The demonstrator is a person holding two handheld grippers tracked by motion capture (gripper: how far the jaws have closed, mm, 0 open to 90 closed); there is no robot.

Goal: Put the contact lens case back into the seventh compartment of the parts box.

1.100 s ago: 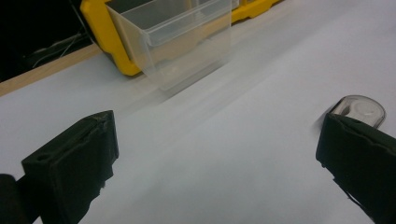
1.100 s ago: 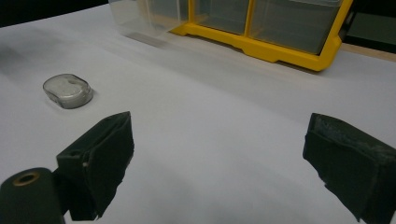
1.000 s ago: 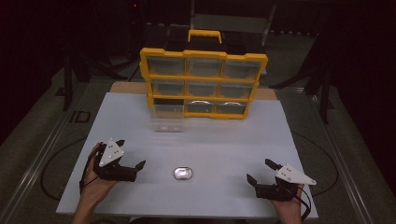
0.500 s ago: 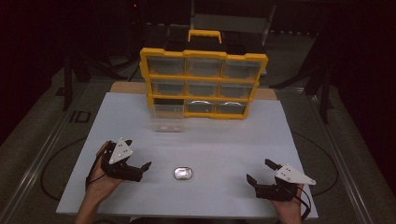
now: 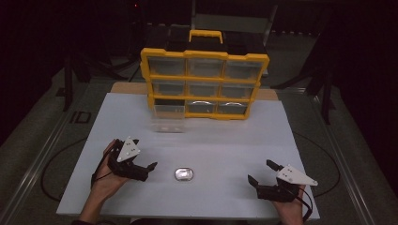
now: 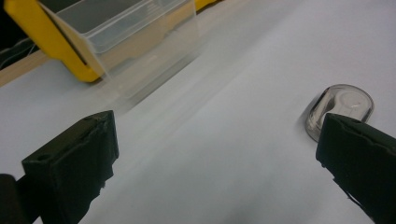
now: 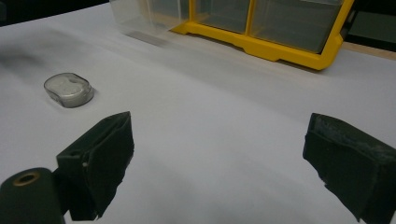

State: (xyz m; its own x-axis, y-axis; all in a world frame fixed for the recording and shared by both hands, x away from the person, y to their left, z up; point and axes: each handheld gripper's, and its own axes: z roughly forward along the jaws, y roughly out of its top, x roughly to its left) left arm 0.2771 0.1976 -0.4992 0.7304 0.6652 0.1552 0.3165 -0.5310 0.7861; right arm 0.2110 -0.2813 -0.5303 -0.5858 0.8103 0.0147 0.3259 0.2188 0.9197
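We are reaching our left hand-held gripper, jaws wide and empty, toward the small clear case lying on the white counter just beside it. We should go slowly and straddle its sides. Our right hand-held gripper is waiting wide too.

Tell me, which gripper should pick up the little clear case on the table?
Probably the left gripper. It sits close beside the small clear case, jaws open and turned toward it, with one jaw already next to the case in the left gripper view. The right gripper is farther away across the table.
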